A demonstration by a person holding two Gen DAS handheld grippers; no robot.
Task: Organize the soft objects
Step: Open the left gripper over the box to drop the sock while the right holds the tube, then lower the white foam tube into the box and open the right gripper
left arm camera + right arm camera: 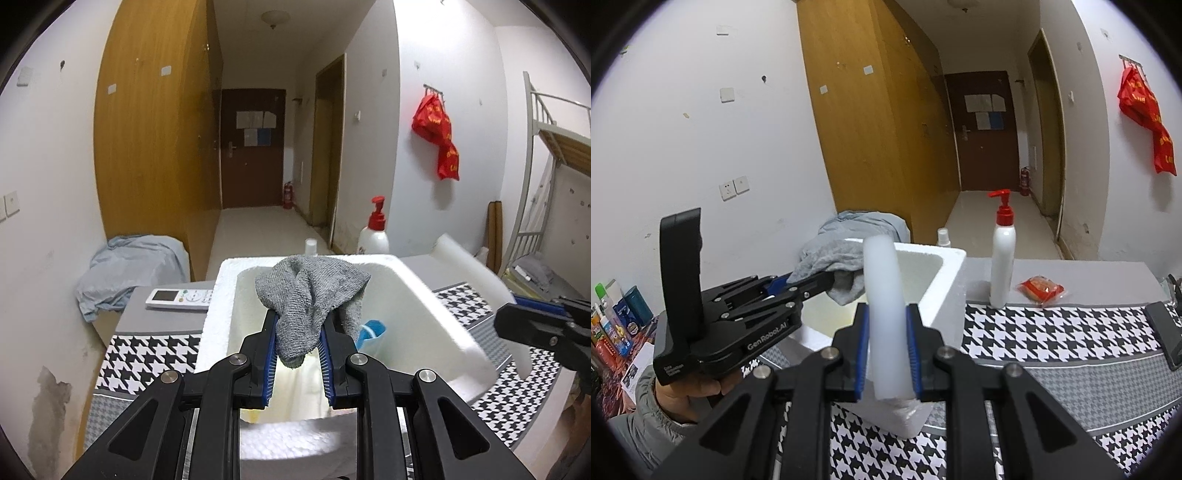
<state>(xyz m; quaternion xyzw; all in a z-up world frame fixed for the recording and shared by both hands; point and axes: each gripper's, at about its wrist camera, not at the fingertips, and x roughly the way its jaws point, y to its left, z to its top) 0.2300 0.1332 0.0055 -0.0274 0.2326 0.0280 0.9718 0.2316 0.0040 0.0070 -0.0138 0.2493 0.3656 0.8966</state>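
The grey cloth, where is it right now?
The grey cloth is pinched in the left tool, hanging over the open white foam box, with the remote control just left of it.

On the side of your left hand-held gripper (827,282), white lettering reads "GenRobot.AI". The red cloth (437,138) on the wall carries yellow characters, seemingly Chinese, too blurred to read.

The white foam box (945,284) sits on the black-and-white checked table cloth (1052,336). A grey knitted cloth (314,295) hangs over the box. A blue scoop (371,332) lies inside it. Left of the box lies a white remote control (181,298). Right of the box stands a white pump bottle with a red top (1003,258), and further right a red wrapped snack packet (1041,290).
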